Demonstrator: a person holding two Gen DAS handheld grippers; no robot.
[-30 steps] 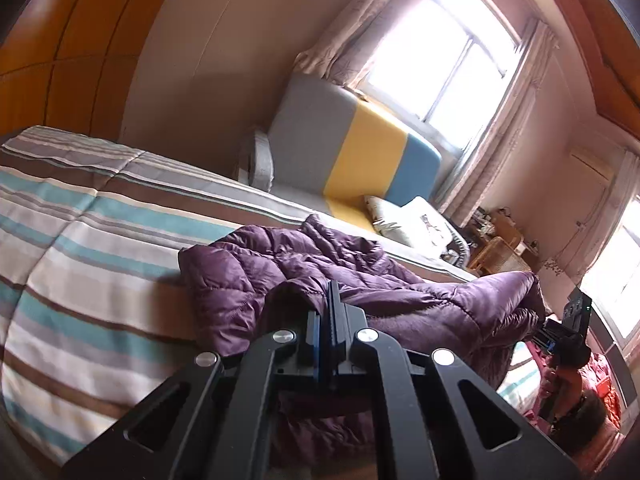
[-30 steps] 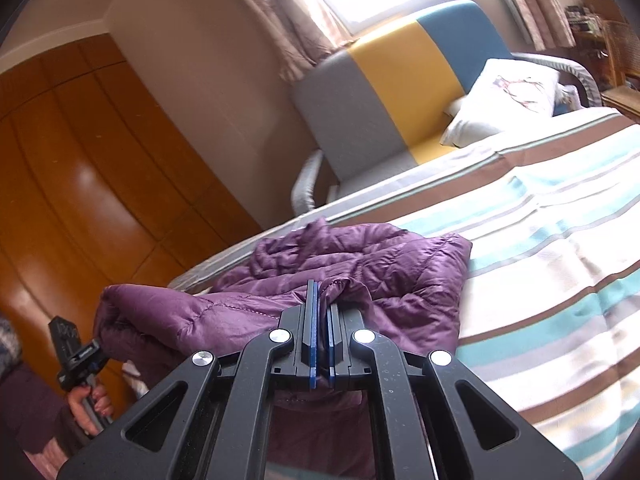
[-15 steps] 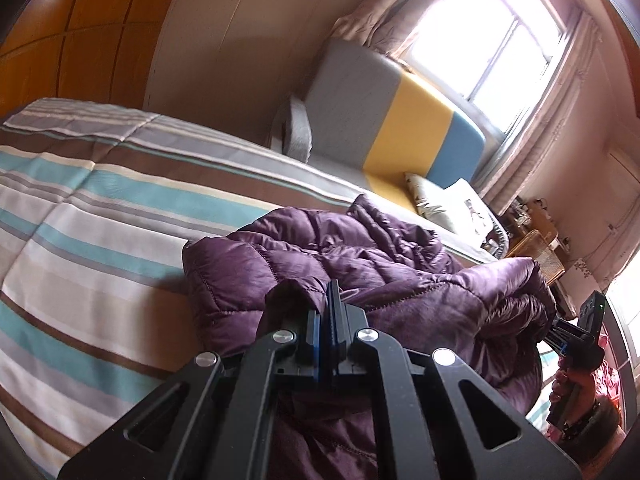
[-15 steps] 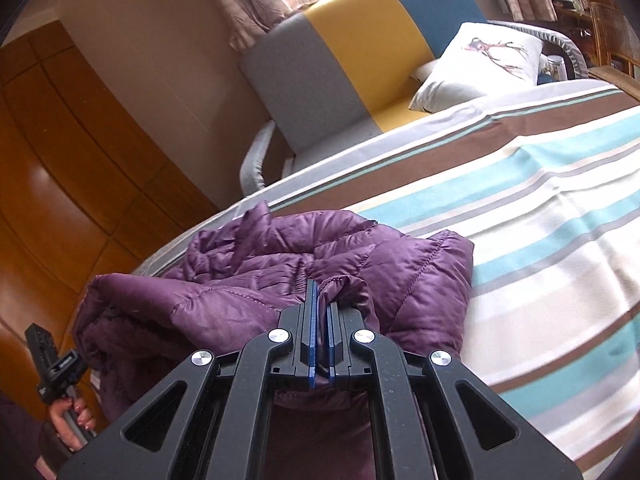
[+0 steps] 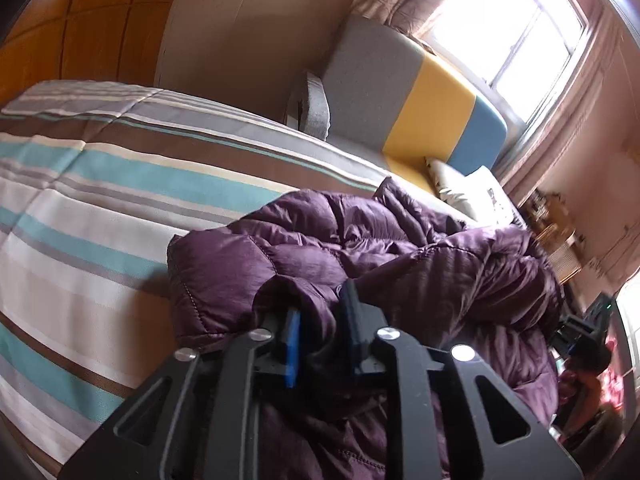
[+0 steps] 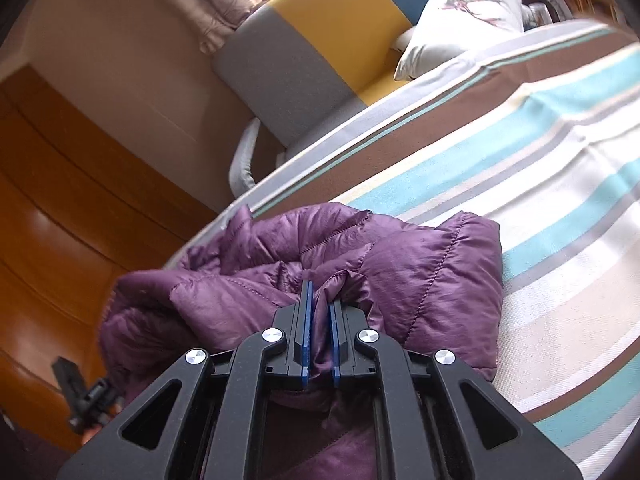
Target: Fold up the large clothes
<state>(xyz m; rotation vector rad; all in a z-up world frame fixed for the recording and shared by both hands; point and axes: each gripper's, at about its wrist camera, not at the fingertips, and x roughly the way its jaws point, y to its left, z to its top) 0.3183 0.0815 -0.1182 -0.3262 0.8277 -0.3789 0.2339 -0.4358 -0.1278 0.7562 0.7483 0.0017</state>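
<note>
Your purple quilted puffer jacket (image 5: 360, 256) lies bunched in a heap on the bed, on a quilted bedspread (image 5: 100, 200) striped in teal, white, grey and brown. The jacket sits at the near edge of the bedspread, and in the right wrist view its lower folds (image 6: 160, 320) hang over the side of the bed.

Your left gripper (image 5: 320, 322) has its fingers parted by a moderate gap, with a puff of purple fabric bulging up between the blue pad (image 5: 293, 344) and the black finger opposite; whether they pinch it or only straddle it, you cannot tell from here. Your right gripper (image 6: 320, 300) has its two blue pads (image 6: 306, 320) drawn narrow, with a thin ridge of the jacket squeezed between them.

Beyond the bed stands a sofa (image 5: 400, 92) with a backrest in grey, yellow and blue panels, and a white printed cushion (image 6: 464, 16) rests on its seat. Behind the sofa, a bright window (image 5: 508, 28) is framed by beige curtains (image 5: 400, 4). A plain beige wall (image 5: 248, 20) meets glossy orange-brown wooden panelling (image 6: 60, 200) on one side. A cluttered wooden shelf (image 5: 556, 228) sits in the far corner, too blurred to make out its contents.
</note>
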